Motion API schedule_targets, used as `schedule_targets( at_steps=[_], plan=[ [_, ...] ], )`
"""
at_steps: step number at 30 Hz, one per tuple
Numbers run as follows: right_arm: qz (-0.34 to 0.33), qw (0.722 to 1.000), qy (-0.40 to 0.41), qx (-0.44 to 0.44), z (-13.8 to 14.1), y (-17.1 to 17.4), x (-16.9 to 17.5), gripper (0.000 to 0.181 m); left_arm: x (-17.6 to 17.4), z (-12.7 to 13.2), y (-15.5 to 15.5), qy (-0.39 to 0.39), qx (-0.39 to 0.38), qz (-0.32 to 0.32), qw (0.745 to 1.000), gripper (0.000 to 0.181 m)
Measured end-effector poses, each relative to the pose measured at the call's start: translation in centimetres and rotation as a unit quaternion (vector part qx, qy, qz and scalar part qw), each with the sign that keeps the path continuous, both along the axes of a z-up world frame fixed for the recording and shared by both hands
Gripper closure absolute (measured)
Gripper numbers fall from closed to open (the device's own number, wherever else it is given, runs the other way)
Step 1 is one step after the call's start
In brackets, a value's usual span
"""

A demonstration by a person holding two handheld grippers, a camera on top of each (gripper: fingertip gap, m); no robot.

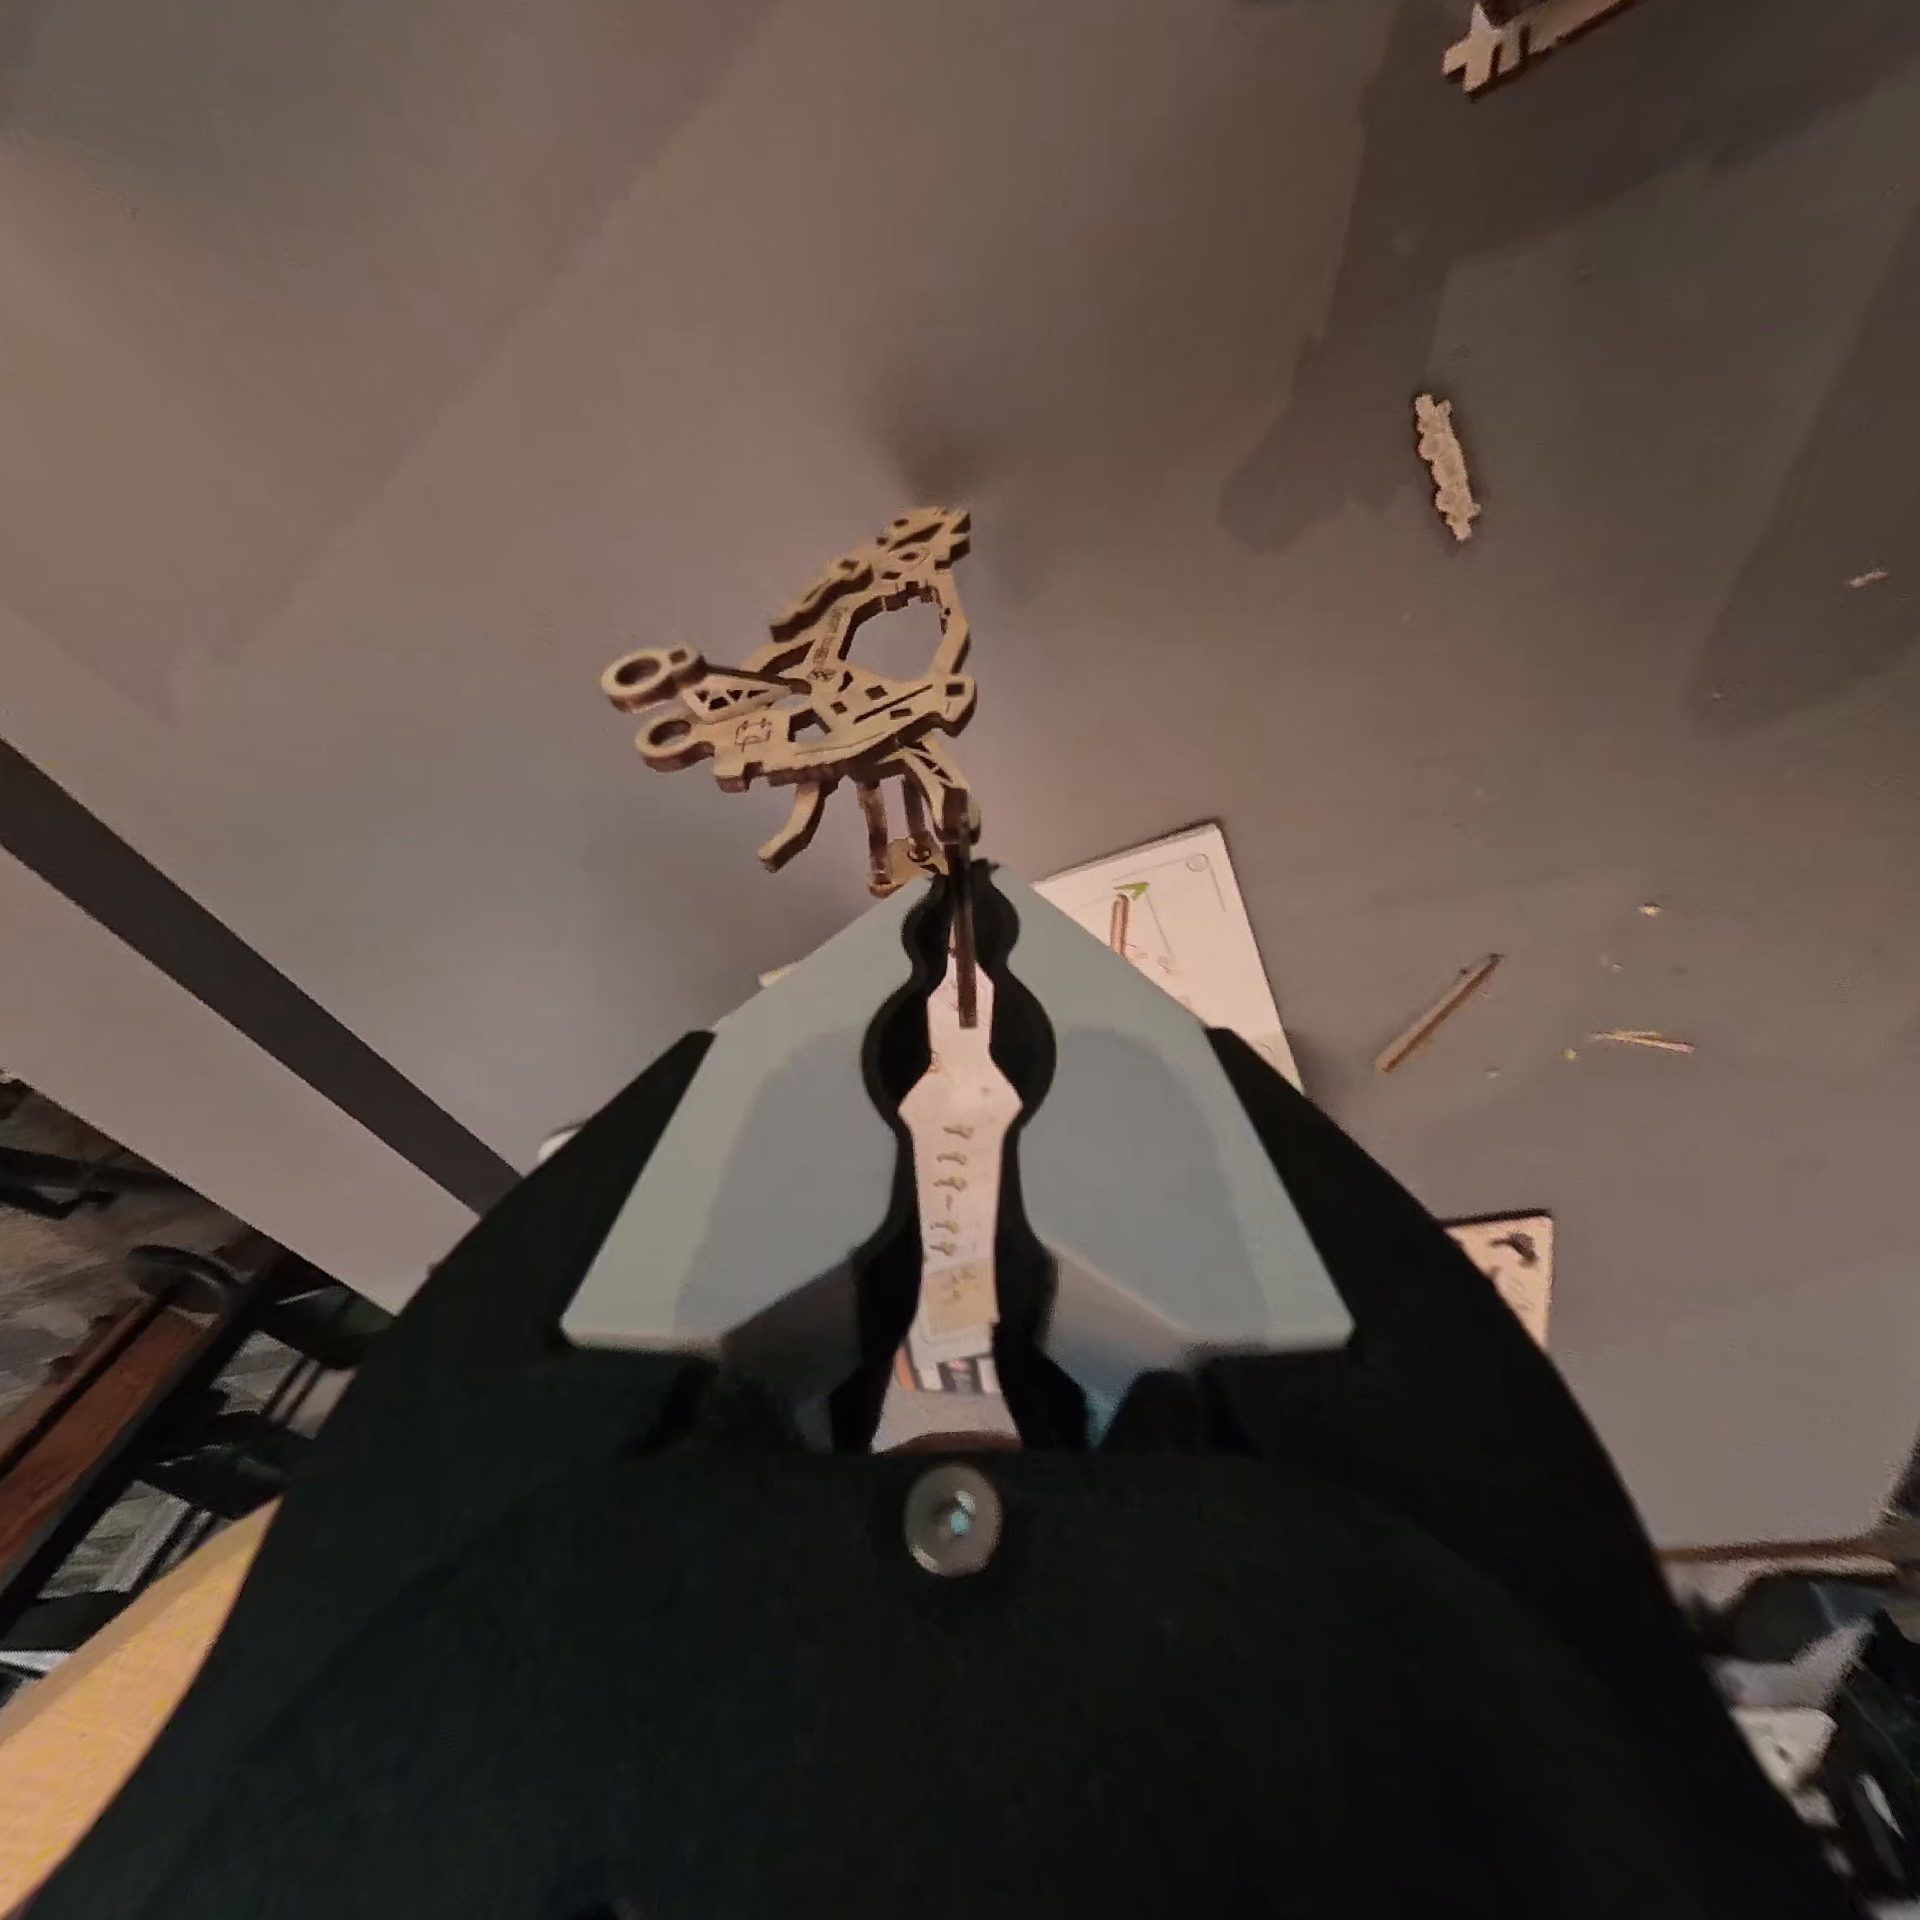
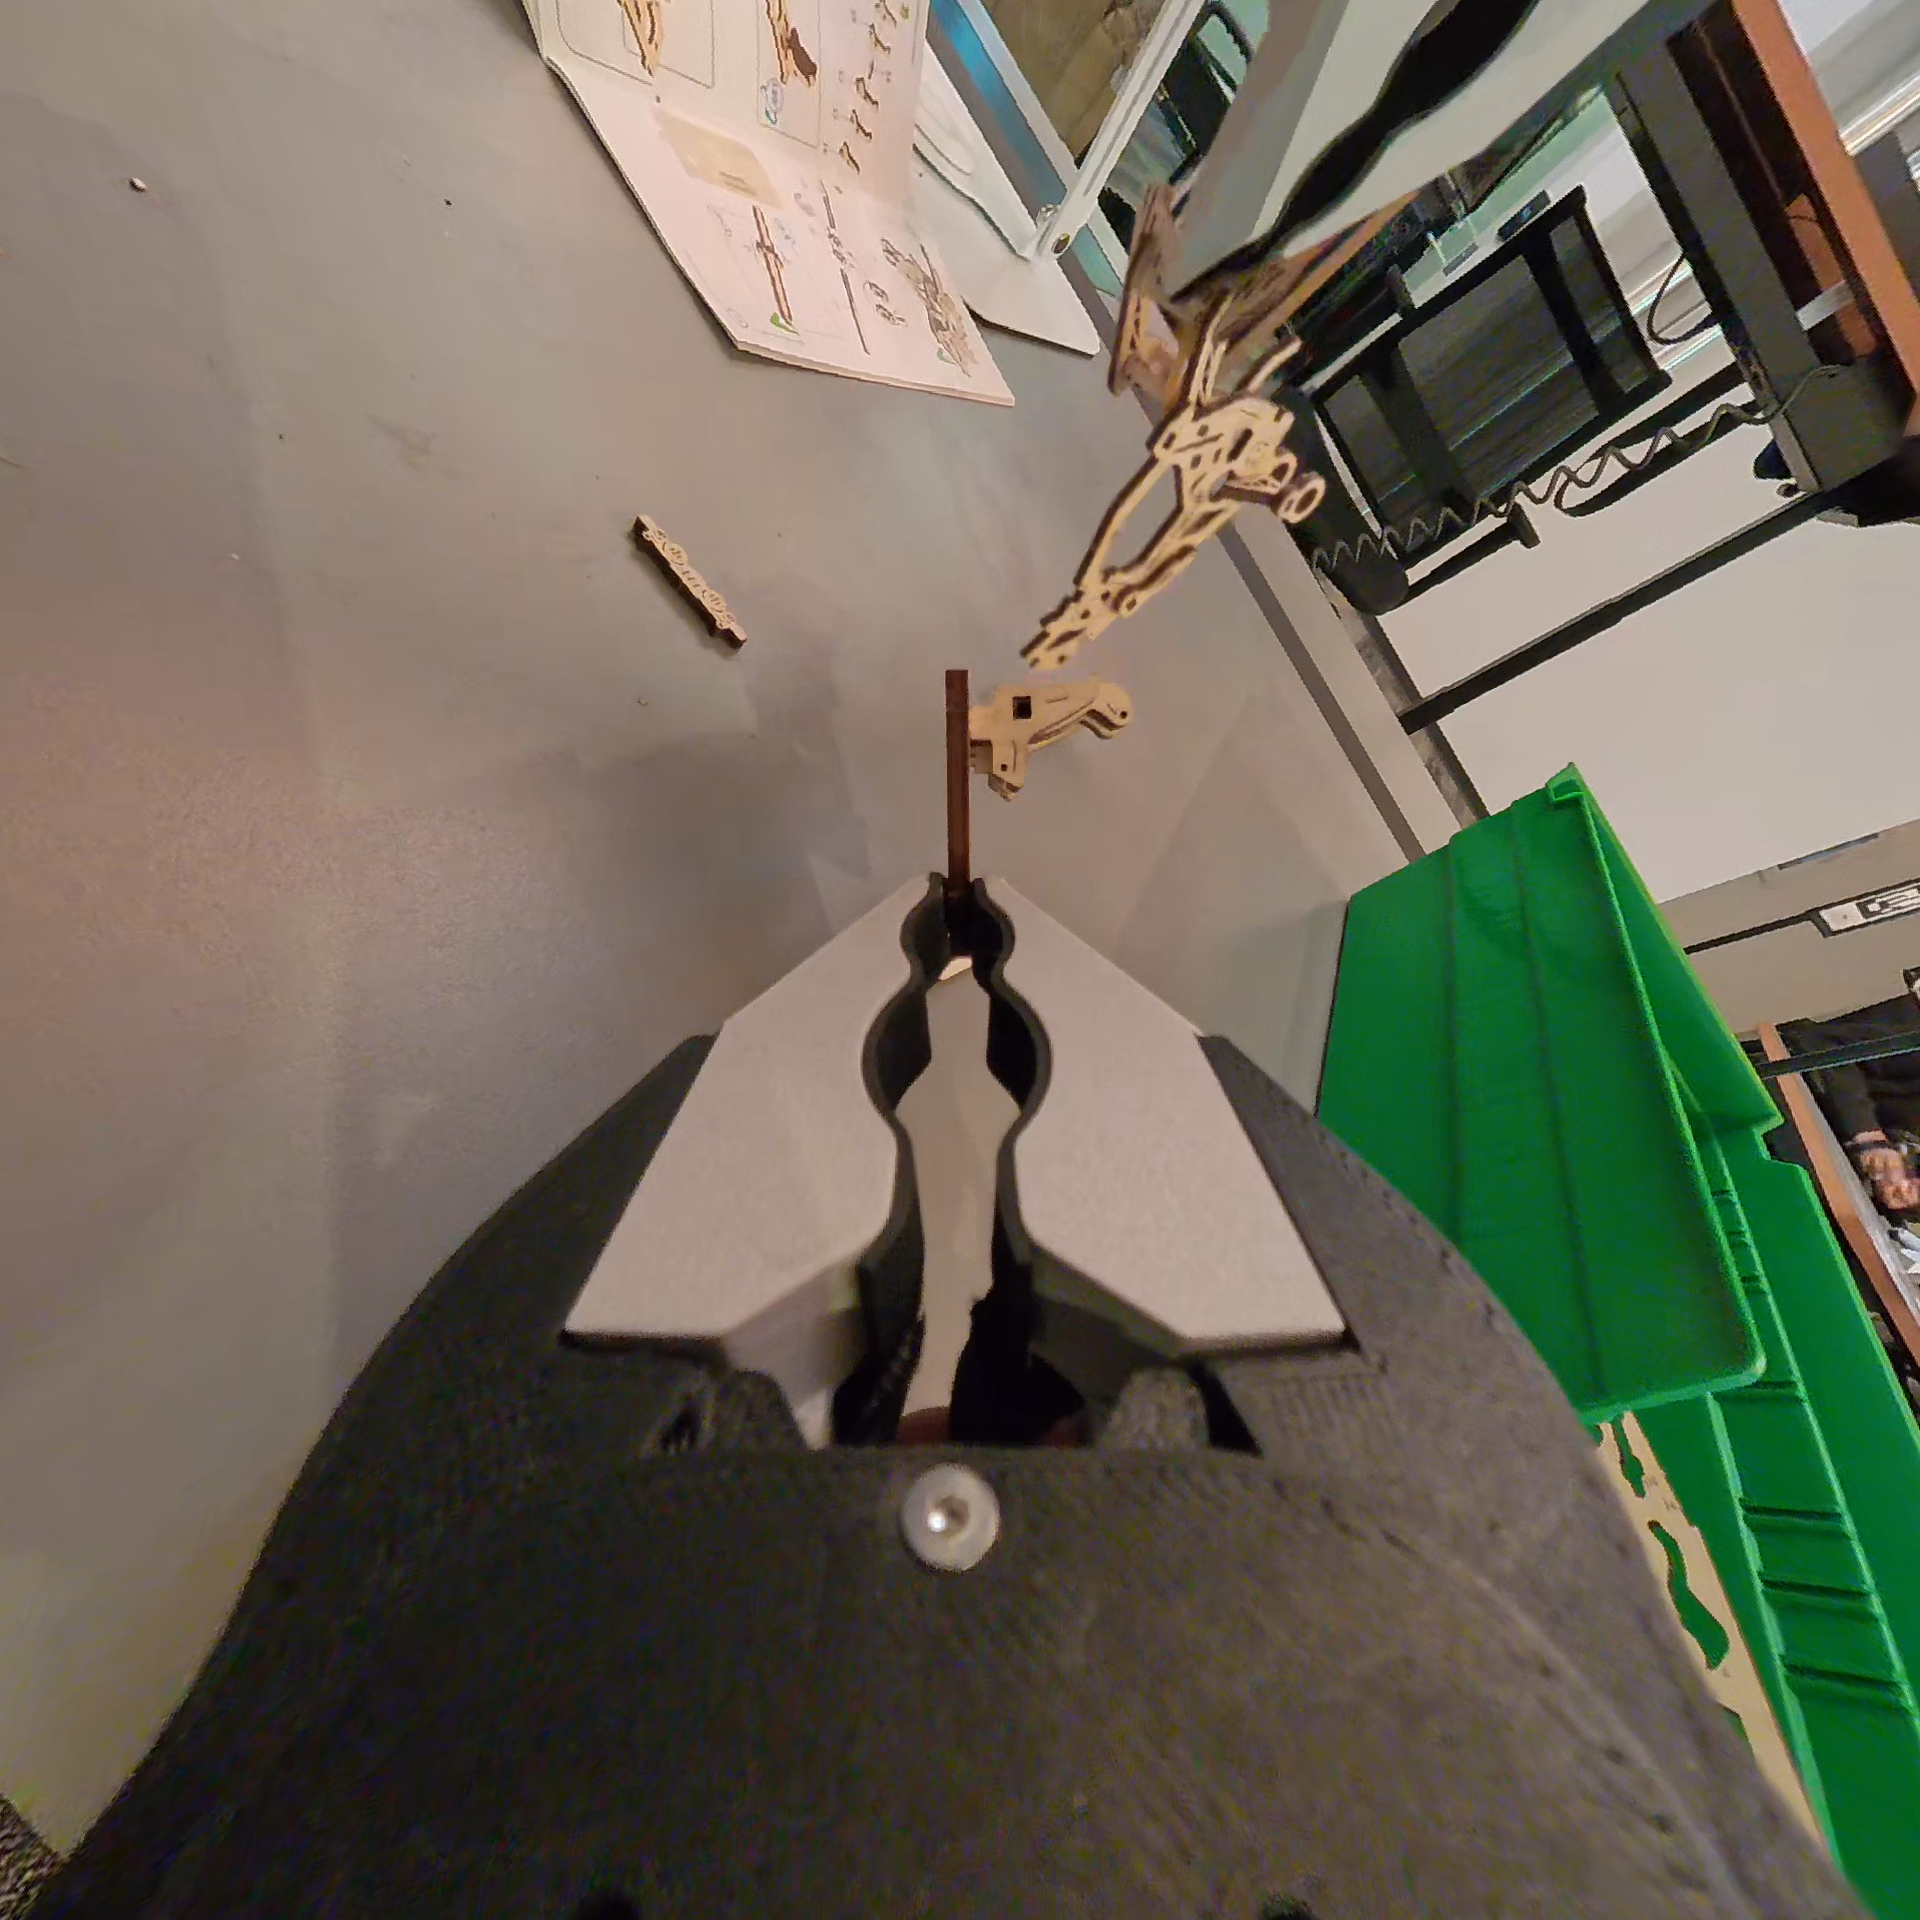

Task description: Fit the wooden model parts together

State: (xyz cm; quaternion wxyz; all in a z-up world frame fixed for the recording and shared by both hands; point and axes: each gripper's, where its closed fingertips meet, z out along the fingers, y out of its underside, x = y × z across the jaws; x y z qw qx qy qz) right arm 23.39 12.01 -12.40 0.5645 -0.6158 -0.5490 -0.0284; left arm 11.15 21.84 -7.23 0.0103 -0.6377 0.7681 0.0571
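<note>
Left wrist view, jaws clamped on wooden assembly [image 1: 831,686], right jaws pinching small part [image 2: 1023,727].

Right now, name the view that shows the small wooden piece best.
The right wrist view: the small wooden piece sits on a thin stick pinched in the right gripper, near the partly built model. The left wrist view does not show it.

Two grippers [image 1: 961,883] [image 2: 956,894], one booklet [image 2: 790,187], one green bin [image 2: 1558,1091].
</note>
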Motion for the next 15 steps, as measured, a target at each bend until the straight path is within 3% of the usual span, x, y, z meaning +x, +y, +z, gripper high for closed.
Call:
schedule_targets(
  at_steps=[4, 15],
  plan=[
    [0.000, 1.000, 0.000, 0.000, 0.0, 0.0, 0.0, 0.181, -1.1, 0.0, -0.6, 0.022, -0.028, 0.050, 0.998, 0.179],
    [0.004, 1.000, 0.008, 0.000, 0.3, -0.1, -0.1, 0.180, -1.0, -1.2, -2.7, -0.015, -0.139, 0.185, 0.973, 0.180]
  ],
)
